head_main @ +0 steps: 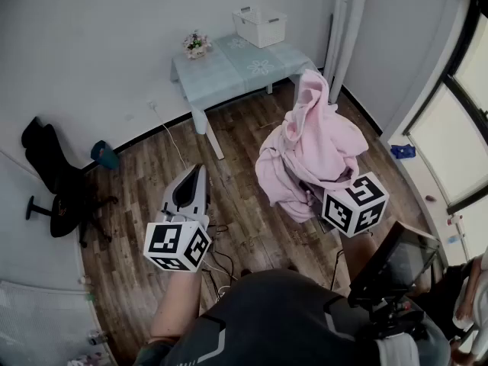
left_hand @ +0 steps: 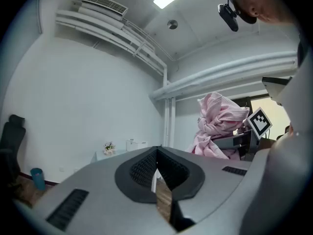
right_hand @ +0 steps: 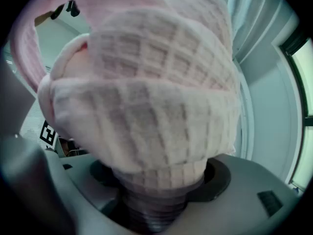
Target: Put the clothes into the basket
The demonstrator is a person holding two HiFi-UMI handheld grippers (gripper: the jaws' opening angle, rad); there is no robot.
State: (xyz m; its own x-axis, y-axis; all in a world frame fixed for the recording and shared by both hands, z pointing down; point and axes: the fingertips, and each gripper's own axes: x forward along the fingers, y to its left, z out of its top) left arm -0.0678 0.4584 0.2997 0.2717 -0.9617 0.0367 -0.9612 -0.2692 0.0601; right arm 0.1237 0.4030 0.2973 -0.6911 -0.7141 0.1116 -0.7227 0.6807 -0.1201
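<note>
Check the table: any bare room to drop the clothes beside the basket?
Yes: the table top is bare in front of the basket and right of the flowers. Crowded only along its back edge, where those two stand.

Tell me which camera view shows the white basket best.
The head view: the white basket stands whole on the pale table by the wall. The left gripper view shows it only small and far off. The right gripper view is filled by the pink garment.
</note>
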